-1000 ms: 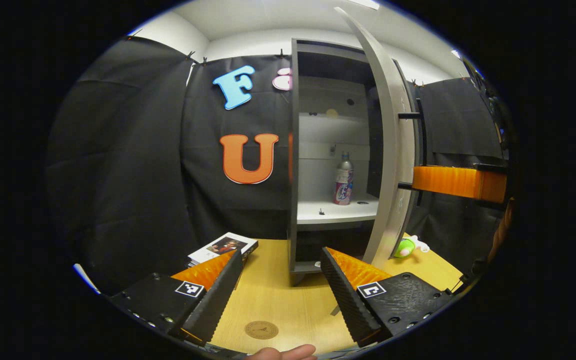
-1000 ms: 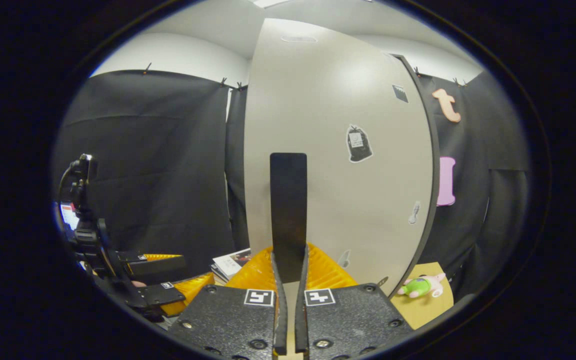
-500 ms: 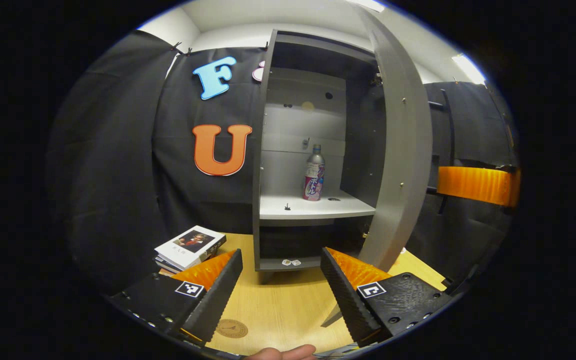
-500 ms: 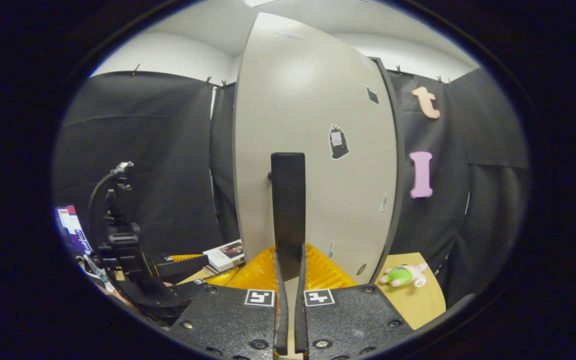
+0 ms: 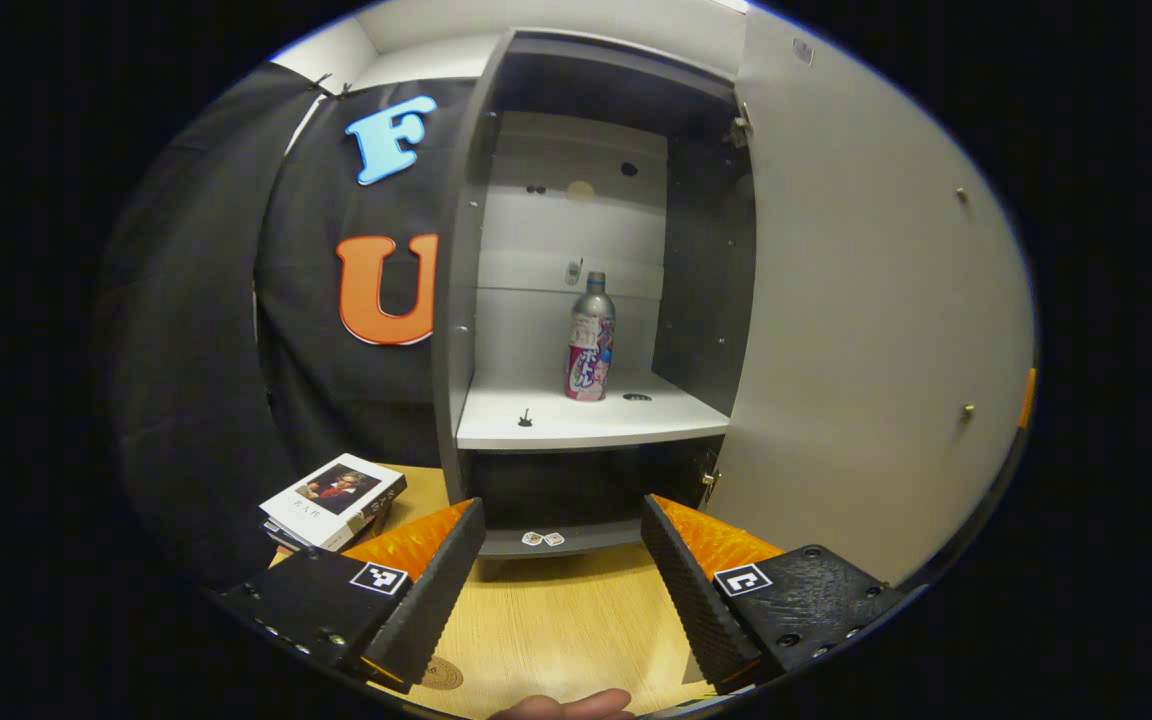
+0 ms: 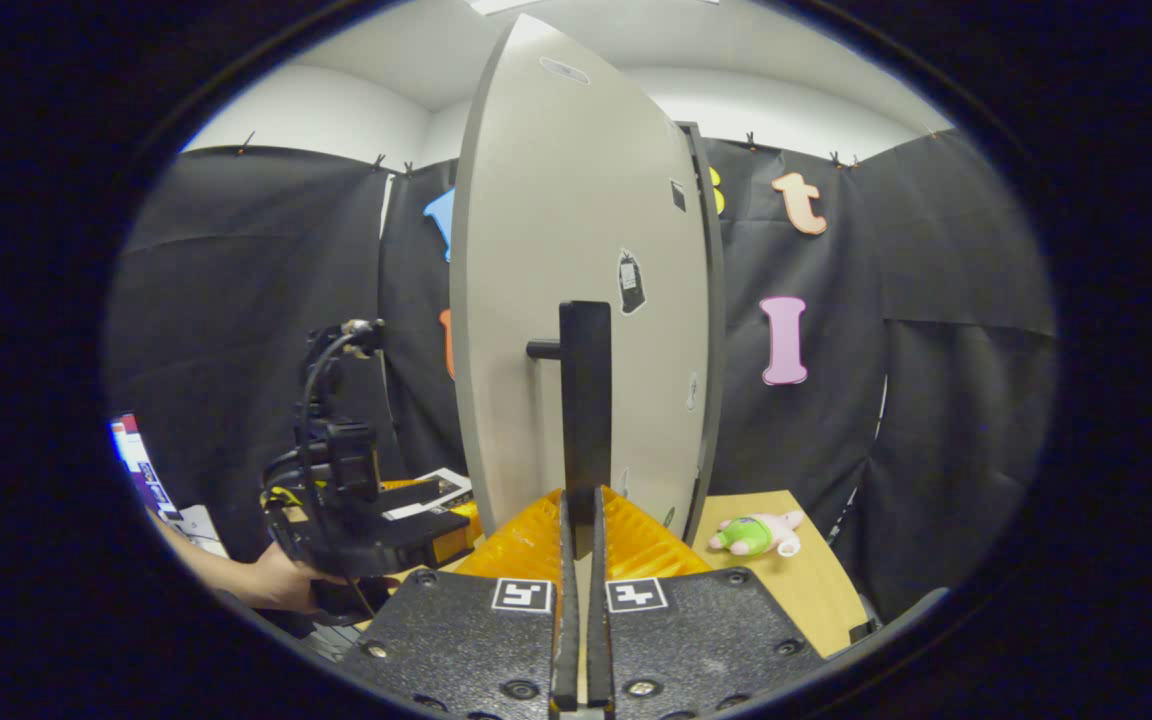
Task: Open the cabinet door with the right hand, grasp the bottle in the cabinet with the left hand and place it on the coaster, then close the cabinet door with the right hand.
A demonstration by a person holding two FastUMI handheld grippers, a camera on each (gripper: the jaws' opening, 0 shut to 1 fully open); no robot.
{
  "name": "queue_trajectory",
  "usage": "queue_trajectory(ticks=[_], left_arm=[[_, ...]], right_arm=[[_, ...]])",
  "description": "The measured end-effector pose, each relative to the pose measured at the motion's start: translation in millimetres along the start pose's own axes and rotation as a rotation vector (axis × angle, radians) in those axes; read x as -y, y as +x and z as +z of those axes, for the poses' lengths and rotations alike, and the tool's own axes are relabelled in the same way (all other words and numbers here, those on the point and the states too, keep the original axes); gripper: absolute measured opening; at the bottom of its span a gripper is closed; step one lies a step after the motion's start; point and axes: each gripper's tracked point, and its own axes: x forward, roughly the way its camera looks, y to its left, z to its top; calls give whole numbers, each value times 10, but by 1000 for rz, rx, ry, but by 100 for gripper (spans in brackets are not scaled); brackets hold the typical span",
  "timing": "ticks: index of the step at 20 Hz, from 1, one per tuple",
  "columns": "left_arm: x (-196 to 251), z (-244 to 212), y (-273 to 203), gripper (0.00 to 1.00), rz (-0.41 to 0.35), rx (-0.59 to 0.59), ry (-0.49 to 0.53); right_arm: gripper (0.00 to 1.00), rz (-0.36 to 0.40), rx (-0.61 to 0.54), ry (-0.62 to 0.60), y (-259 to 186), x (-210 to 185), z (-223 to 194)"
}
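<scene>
The grey cabinet [image 5: 456, 300] stands with its door [image 5: 866, 330] swung wide to the right. A silver bottle [image 5: 589, 335] with a pink label stands upright on the white shelf [image 5: 576, 420] inside. My left gripper [image 5: 561, 590] is open and empty, low over the wooden table [image 5: 566, 620], well short of the shelf. A round brown coaster [image 5: 441, 673] peeks out by its left finger. In the right gripper view the door [image 6: 556, 280] appears almost edge-on, and my right gripper [image 6: 578, 520] is shut on its black vertical handle [image 6: 584, 400]. A hand holds the left gripper [image 6: 356, 510] at left.
A stack of books [image 5: 336, 490] lies on the table left of the cabinet. A small green and pink toy [image 6: 756, 533] rests on the table right of the door. Black cloth walls close in the booth on all sides.
The door has swung further open, pulled by my right gripper on its handle. My left gripper has come closer to the cabinet, and the bottle now looks larger and more central.
</scene>
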Motion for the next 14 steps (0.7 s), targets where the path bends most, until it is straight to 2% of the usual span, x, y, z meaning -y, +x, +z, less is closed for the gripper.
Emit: queue_trajectory(ticks=[5, 8, 9, 10, 14], left_arm=[[80, 262, 617, 95, 37, 57, 52], [212, 538, 984, 95, 11, 124, 61], [227, 619, 1113, 100, 12, 139, 67], [209, 698, 1254, 95, 27, 149, 82], [164, 889, 1817, 95, 78, 161, 102]], right_arm=[[6, -63, -6, 21, -135, 356, -81], [6, -93, -8, 23, -180, 554, -84], [6, -106, -6, 20, -192, 565, -75], [6, -118, -3, 18, -191, 580, -73], [6, -152, 4, 18, -276, 718, -93]])
